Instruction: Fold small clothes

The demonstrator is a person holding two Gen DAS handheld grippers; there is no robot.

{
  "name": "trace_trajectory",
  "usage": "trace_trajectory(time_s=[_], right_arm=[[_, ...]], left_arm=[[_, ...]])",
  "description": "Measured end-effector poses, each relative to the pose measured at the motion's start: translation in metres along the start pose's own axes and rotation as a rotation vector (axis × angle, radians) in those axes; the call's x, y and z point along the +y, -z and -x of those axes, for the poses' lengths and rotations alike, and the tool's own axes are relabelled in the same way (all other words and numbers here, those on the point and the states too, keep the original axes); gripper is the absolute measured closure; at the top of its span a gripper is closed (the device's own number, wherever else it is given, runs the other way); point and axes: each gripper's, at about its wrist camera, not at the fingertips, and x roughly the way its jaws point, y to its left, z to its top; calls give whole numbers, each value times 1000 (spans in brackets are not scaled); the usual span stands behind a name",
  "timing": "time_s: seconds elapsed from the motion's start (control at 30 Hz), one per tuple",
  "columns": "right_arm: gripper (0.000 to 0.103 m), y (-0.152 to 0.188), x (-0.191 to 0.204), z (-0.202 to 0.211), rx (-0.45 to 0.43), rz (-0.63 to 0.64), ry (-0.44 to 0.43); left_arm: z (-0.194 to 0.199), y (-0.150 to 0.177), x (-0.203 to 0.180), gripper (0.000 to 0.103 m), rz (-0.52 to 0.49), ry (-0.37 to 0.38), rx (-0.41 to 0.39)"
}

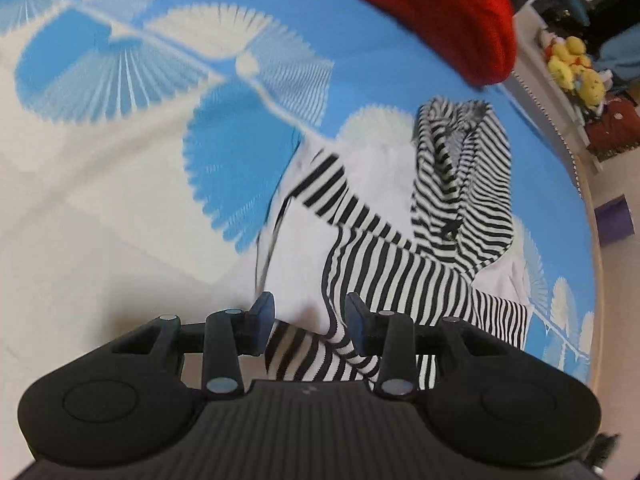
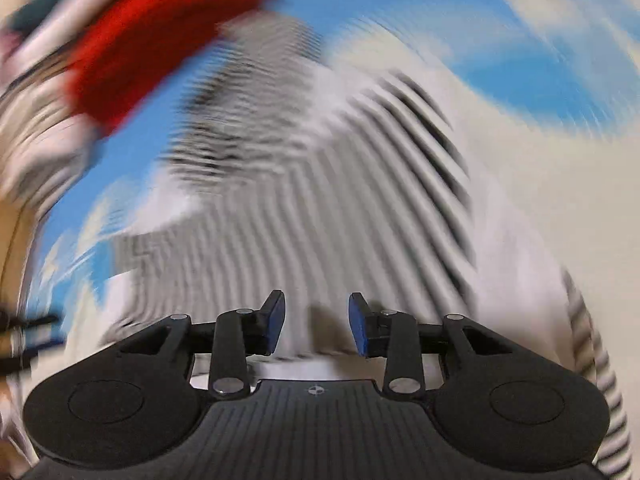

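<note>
The striped top (image 1: 400, 264) lies rumpled on the blue-and-white sheet (image 1: 120, 208), toward the bed's right edge in the left wrist view. Its hood or neck end is bunched up on the far side, a sleeve is thrown across a plain white panel, and its near hem runs under the left gripper (image 1: 310, 326). It looks like thin jersey: light, limp, with no stiffness to hold a crease unaided, and likely to drag and wrinkle against the sheet rather than slide. I'd take it at a seam or hem corner, where the cloth is doubled and gives the pads something to bite, and I'd lay the stray sleeve flat first.

The left gripper's fingers (image 1: 264, 320) are spread, with striped cloth between them, but they are not closed on it. The right gripper (image 2: 316, 326) also stands spread, empty, low over the top (image 2: 320, 208). That view is badly smeared by motion, so I cannot tell whether its tips touch the fabric.

A red cloth (image 1: 432, 12) sits further up the bed, apart from the top. Yellow plush toys (image 1: 576, 64) sit on a shelf beyond the bed.
</note>
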Motion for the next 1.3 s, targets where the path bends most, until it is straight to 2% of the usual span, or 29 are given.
trace_trajectory(time_s=[0.03,0.07,0.1,0.13,0.17,0.23,0.27,0.3,0.43,0.5,0.53,0.63,0.67,0.7,0.73,0.8,0.87,0.93,1.0,1.07,1.13,1.17,1.23,1.3], right_arm=[[70,0,-16,-4,13,-61,74],[94,-2,-30,-3,10,-104,115],[100,-3,-43,0,12,-156,108],[99,-6,-52,5,16,-214,86],[97,-7,-57,12,4,-243,76],[82,-9,-59,31,-62,-238,86],[66,-9,-60,38,-81,-230,89],[57,-10,-63,41,-82,-234,76],[57,-1,-65,33,24,-323,-44],[57,5,-65,18,78,-374,-66],[57,8,-70,11,95,-417,-63],[61,12,-76,7,90,-503,-58],[71,12,-76,11,75,-518,-54],[97,11,-78,17,43,-526,-44],[102,8,-79,24,2,-528,-41],[103,7,-85,36,-58,-566,-45],[103,10,-89,49,-105,-579,3],[103,10,-94,59,-167,-574,112],[103,10,-107,64,-160,-611,147],[101,10,-105,62,-129,-600,130],[99,7,-85,70,-186,-492,132],[97,6,-74,74,-209,-419,99],[85,0,-49,68,-204,-277,-15],[65,-2,-31,62,-197,-169,-52]], left_arm=[[-7,0,1,60,8,-3,13],[-15,0,3,60,25,-10,33],[-21,0,5,60,50,-8,53],[-27,1,7,60,81,5,74],[-33,2,7,60,105,18,90],[-42,5,7,60,146,27,119],[-45,7,7,60,159,24,125],[-47,8,6,60,166,17,128],[-52,10,8,60,204,-8,121],[-53,11,10,62,215,-21,112],[-53,12,10,67,217,-25,109],[-52,15,8,92,209,-15,92],[-50,15,6,95,191,-16,79],[-46,16,3,95,167,-23,61],[-41,16,-1,96,145,-22,45],[-31,20,-9,96,107,14,32],[-24,25,-17,96,73,33,33],[-25,28,-20,95,33,11,39],[-36,27,-11,93,60,-30,90],[-35,25,2,93,131,-72,113],[-21,22,7,93,148,-104,54],[-13,21,4,93,127,-115,17],[-1,21,-7,93,51,-129,-57],[-3,23,-20,93,-42,-116,-69]])
